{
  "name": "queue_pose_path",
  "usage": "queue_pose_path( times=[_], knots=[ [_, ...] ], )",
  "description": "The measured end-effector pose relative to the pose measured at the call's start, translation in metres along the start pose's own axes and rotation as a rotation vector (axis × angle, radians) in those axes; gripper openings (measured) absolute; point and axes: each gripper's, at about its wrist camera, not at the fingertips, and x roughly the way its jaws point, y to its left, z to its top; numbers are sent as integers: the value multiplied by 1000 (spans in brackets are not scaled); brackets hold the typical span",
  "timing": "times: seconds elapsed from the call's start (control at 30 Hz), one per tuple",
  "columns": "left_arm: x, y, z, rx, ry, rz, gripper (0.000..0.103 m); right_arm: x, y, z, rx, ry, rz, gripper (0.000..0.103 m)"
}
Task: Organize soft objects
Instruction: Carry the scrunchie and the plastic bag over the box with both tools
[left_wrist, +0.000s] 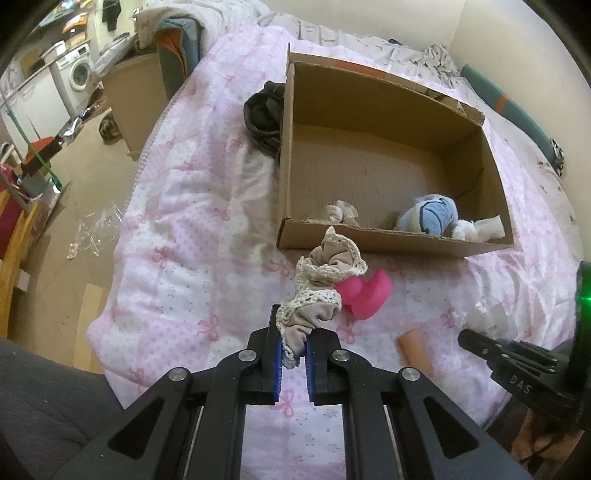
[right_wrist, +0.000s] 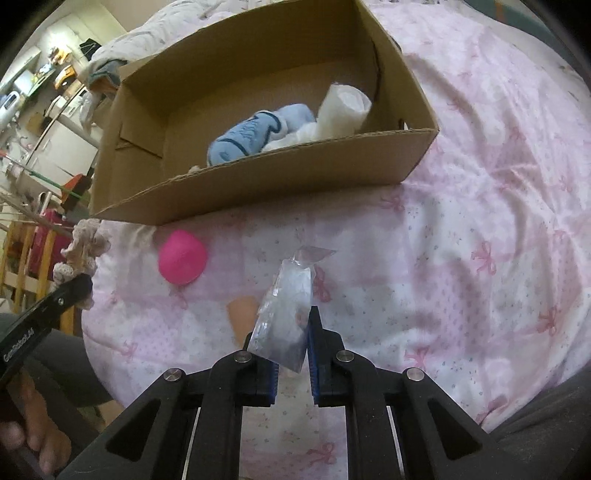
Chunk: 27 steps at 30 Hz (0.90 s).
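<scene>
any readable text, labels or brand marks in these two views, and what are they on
"DAS" – white letters on the black body of the right gripper, seen from the left wrist view.
White lettering on the arm of the left gripper, seen from the right wrist view: too blurred to read.
Cardboard box: no print visible.
</scene>
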Motion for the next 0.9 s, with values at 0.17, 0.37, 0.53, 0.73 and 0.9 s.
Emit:
queue_pose_path(
  times=[0.17,0.37,0.53,0.73,0.9],
  knots=[
    [2,-1,-2,21,-4,29,9,-7,5,-2,-19,-22,15,15],
    [-6,-1,-1,25,-45,27,9,-24,3,-5,-31,-65,56,15],
    [-28,-3,2,26,-142,12,9,-52,-7,0,-57,-158,108,15],
    [-64,4,16,-10,-285,-42,9,-80,-9,7,-57,-249,130,15],
    [-65,2,40,-4,-296,-43,9,-95,-3,24,-86,-310,152,15]
  ],
)
